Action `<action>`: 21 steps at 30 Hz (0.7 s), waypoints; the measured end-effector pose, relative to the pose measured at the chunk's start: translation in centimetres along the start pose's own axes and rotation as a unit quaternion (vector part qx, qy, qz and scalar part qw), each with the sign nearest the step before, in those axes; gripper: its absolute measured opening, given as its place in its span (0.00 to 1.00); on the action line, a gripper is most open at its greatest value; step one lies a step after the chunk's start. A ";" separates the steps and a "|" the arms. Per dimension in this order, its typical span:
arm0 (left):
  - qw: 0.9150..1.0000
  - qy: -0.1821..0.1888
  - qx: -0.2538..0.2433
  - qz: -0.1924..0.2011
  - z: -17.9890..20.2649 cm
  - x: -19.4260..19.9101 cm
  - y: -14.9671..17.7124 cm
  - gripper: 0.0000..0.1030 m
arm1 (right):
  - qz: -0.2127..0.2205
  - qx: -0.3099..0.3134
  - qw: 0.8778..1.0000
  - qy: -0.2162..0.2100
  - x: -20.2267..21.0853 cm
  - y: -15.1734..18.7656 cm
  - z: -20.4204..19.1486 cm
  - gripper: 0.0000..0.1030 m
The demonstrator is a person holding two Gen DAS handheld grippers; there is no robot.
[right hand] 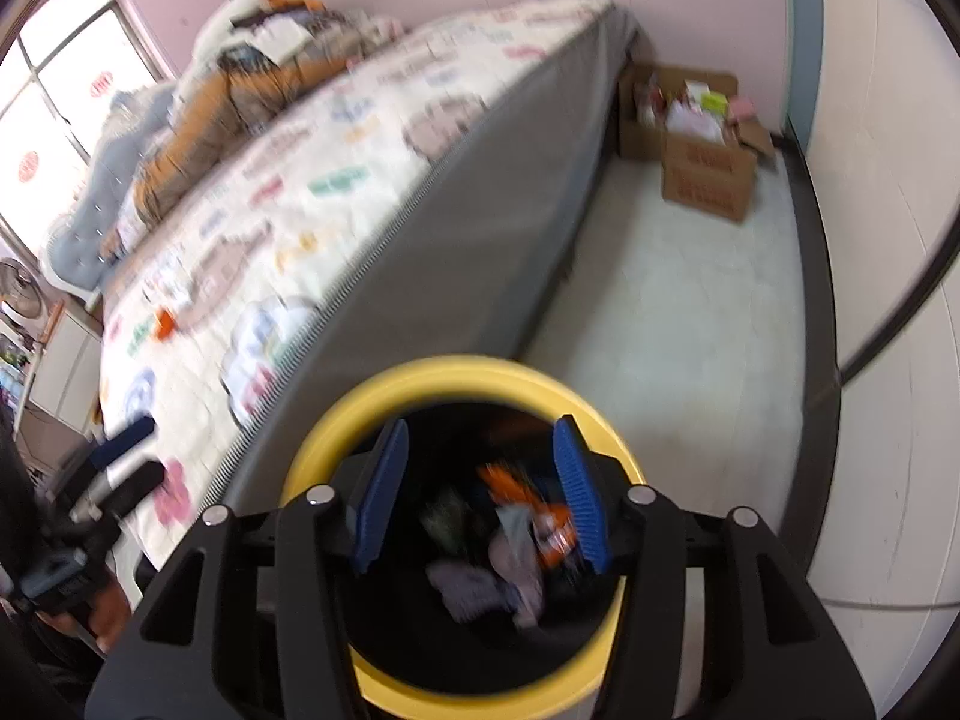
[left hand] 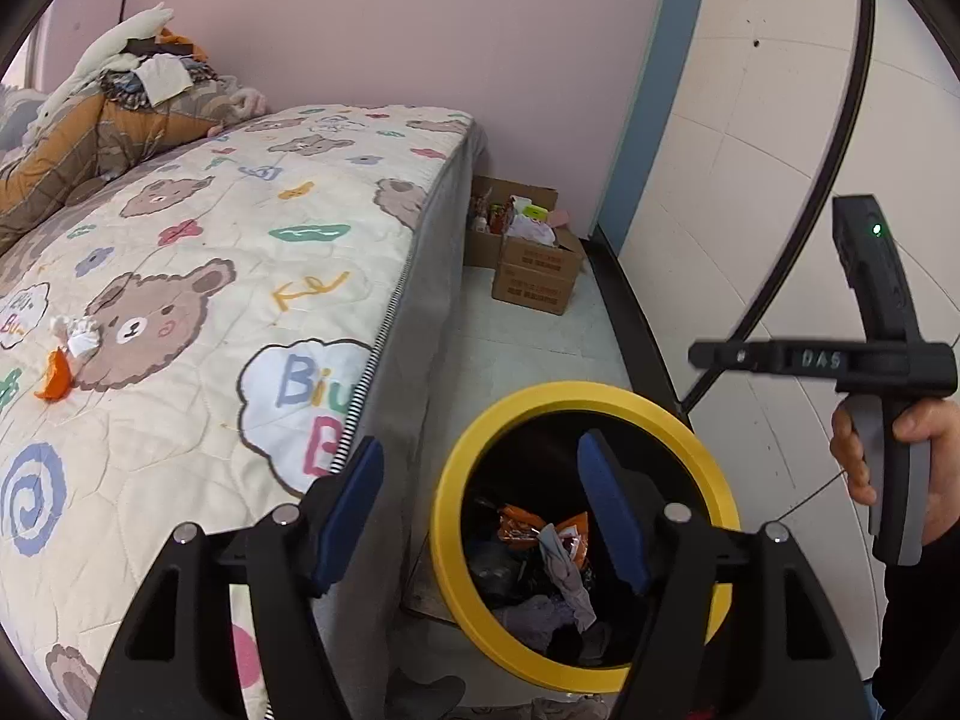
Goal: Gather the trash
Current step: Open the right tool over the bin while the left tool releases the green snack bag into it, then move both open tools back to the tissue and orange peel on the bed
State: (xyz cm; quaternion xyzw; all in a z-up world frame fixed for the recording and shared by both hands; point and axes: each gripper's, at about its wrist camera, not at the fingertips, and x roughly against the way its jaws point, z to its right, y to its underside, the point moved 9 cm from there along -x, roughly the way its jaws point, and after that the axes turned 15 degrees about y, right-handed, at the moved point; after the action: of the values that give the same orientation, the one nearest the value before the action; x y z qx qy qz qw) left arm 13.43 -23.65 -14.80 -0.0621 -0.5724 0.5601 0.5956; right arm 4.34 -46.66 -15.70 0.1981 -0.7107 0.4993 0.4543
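Both grippers hang above the yellow-rimmed trash bin (left hand: 447, 516) that stands on the floor just beside the bed (left hand: 252, 252). The left gripper (left hand: 480, 510) has its blue fingers (left hand: 348, 510) spread wide, one over the edge of the mattress and the other over the mouth of the bin, and nothing is between them. The right gripper (right hand: 480, 492) points down into the bin; its fingers (right hand: 579, 498) stand partly apart and they hold nothing, though this view is blurred.

Inside the bin lies the collected trash: an orange wrapper (left hand: 522, 528) and some grey crumpled paper (left hand: 561, 570) on a dark heap. Two pieces of trash are on the bed cover, well apart from the bin: a white crumpled tissue (left hand: 78, 336) and, touching it, an orange scrap (left hand: 55, 378). At the head of the bed there is a pile of clothes (left hand: 108, 120). Open cardboard boxes (left hand: 528, 252) stand on the floor by the pink wall.
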 end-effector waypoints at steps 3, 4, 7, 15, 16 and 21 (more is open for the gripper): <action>1.000 -0.009 0.017 0.009 -1.8 0.8 -0.4 0.64 | 0.024 0.013 0.999 -0.024 0.6 -2.3 -2.3 0.51; 1.000 -0.014 0.022 0.011 -2.5 1.1 -0.5 0.65 | 0.029 0.023 0.999 -0.033 0.6 -3.0 -3.4 0.52; 0.998 -0.032 0.042 0.020 -5.1 2.1 -0.6 0.66 | 0.036 0.057 0.996 -0.060 0.1 -4.9 -7.6 0.52; 0.990 -0.088 0.105 0.044 -13.2 5.6 -0.6 0.67 | 0.024 0.137 0.984 -0.111 -2.4 -8.4 -19.4 0.52; 0.987 -0.097 0.116 0.048 -14.6 6.2 -0.6 0.67 | 0.023 0.141 0.983 -0.114 -2.6 -8.5 -20.5 0.52; 0.978 -0.143 0.143 0.060 -20.3 8.8 -0.4 0.69 | 0.010 0.169 0.975 -0.145 -4.6 -10.1 -27.4 0.52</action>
State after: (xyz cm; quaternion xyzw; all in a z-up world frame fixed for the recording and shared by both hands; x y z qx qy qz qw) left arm 26.44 -5.79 -15.94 0.0699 -0.5608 0.6740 0.4757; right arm 26.40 -27.30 -11.80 0.3351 -0.6762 0.5830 0.3010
